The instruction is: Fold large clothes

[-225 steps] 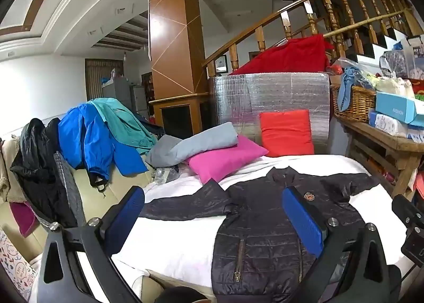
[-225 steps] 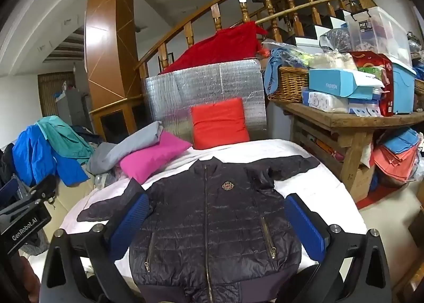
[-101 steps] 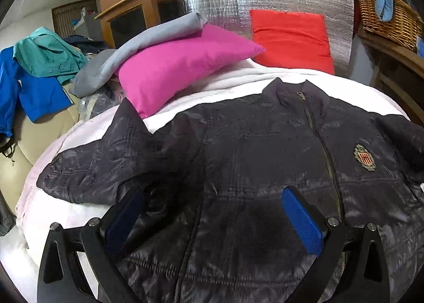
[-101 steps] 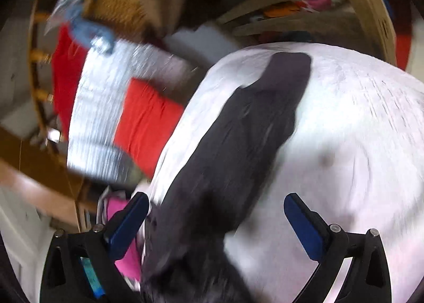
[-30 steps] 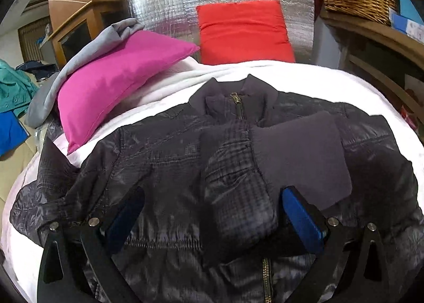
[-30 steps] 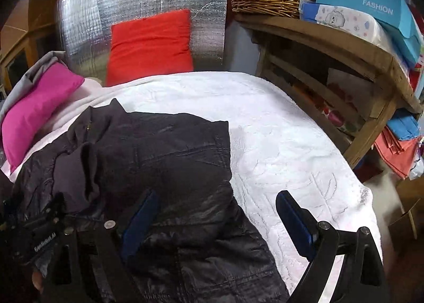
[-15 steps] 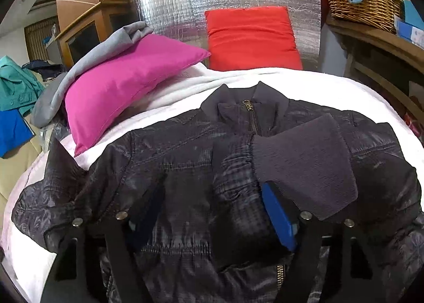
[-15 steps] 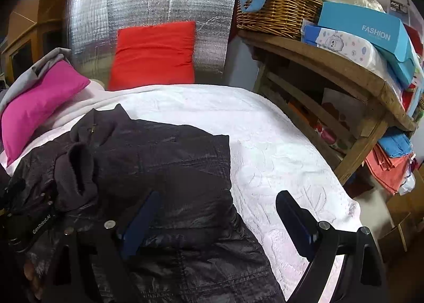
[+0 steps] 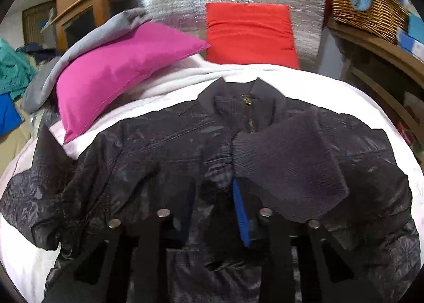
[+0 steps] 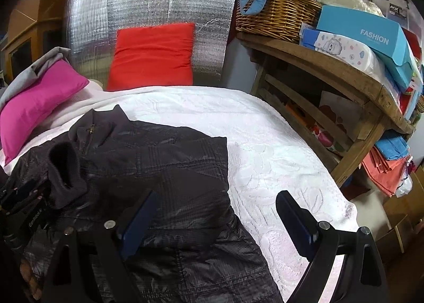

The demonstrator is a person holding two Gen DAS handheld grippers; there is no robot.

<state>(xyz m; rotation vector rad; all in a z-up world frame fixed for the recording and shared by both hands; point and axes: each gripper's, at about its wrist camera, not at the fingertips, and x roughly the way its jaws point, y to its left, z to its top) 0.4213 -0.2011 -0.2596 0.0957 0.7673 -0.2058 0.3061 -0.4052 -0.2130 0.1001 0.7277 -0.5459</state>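
Your left tongs (image 9: pixel 212 210) look nearly closed, pinching the black quilted puffer jacket (image 9: pixel 164 160) mid-chest, while your right tongs (image 10: pixel 214 218) gape wide, holding nothing. On the white bed (image 10: pixel 278 160), the right sleeve is folded across; I'd say left sleeve (image 9: pixel 39 191) and body remain.

A bed with a white textured cover (image 10: pixel 278 149) carries the dark quilted jacket (image 10: pixel 169 170) — spread flat, one sleeve folded across its chest. A pink pillow (image 9: pixel 119 70) and a red pillow (image 10: pixel 152 56) lie at the head.
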